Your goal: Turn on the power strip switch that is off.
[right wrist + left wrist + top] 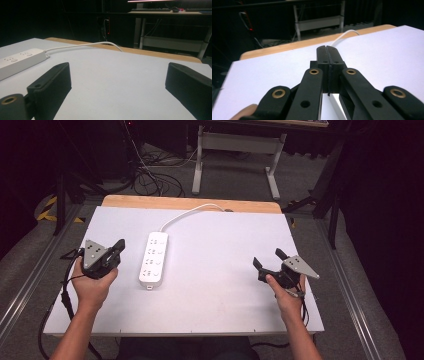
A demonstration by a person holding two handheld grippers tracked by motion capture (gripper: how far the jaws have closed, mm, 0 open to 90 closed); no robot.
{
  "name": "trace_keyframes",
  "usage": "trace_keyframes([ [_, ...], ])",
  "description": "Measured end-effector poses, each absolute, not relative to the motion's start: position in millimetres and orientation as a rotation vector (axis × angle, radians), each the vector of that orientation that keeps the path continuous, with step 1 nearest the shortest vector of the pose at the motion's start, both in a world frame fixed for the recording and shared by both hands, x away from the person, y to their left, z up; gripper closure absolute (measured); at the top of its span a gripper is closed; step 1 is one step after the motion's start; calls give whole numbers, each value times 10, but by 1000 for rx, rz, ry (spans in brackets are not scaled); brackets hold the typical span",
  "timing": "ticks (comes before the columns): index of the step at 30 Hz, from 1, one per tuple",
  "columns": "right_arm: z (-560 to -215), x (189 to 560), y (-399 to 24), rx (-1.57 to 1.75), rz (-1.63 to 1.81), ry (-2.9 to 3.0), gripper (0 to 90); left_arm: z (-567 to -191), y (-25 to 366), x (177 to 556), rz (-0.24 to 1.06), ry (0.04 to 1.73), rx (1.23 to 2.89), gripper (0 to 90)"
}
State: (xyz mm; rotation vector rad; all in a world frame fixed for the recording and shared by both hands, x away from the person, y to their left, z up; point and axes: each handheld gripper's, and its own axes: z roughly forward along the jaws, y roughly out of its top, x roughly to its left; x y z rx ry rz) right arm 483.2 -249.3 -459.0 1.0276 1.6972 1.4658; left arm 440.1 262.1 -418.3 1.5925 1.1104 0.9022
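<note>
On the white bench (215, 285), seen from the high view, a person's two hands each held a pair of black tongs, one at each side. The left tongs (119, 245), near the bench's left edge, had their jaws pressed flat together with nothing between them; the left gripper view showed the two jaws meeting along a thin seam above the bench surface. The right tongs (267, 258), near the right edge, stood spread wide and empty, and the right gripper view showed bare white surface between the two jaws.

A white power strip (153, 259) lay flat on the bench, just to the right of the left tongs and not touching them, its long side running away from the person. It lay well apart from the right tongs. Its white cable (187, 213) curved from its far end toward the back edge of the bench, where a strip of bare wood (190, 202) showed.
</note>
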Motion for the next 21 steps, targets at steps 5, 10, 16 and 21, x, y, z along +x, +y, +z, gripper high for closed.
trace_keyframes([
  [5,-4594,4836,-2487,1034,1460,1699,70,-4196,2518,4469,850,1085,1651,900],
  [10,-4595,4846,-2472,1030,1461,1696,72,-4200,2443,4513,815,1088,1678,900],
  [16,-4591,4833,-2478,1033,1460,1698,72,-4242,2361,4586,788,1077,1731,900],
  [21,-4596,4847,-2476,1044,1463,1695,79,-4336,2233,4731,736,1065,1830,900],
])
